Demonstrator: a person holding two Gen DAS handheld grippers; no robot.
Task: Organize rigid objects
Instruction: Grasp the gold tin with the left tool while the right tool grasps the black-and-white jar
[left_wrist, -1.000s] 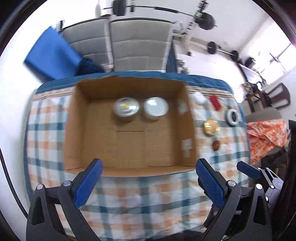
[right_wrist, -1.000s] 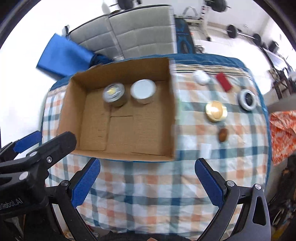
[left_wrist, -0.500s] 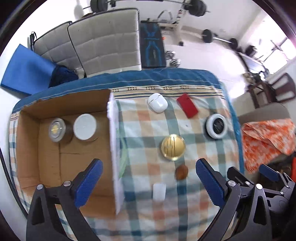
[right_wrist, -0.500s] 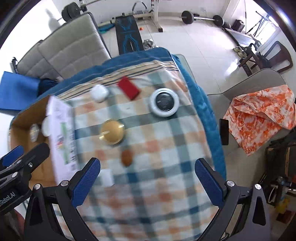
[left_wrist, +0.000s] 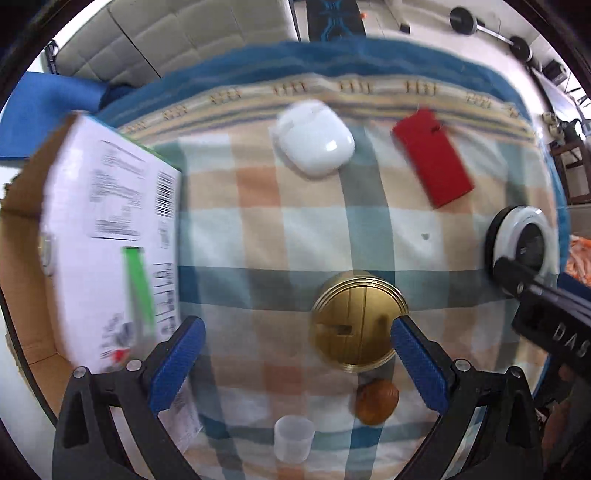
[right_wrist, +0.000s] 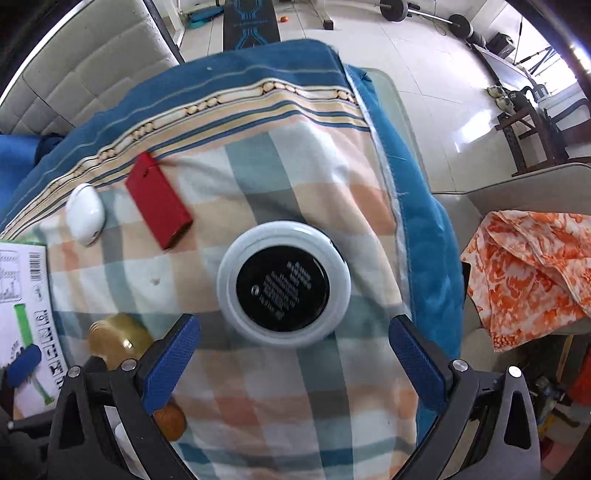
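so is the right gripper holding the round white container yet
No, the right gripper is open, and the round white container sits untouched on the cloth ahead of it.

Gold tin (left_wrist: 357, 320) on checked cloth (left_wrist: 258, 229)

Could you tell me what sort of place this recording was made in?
Most likely a room in a home that doubles as a gym: a barbell lies on the tiled floor, a grey sofa stands behind the table, and a checked cloth covers that table.
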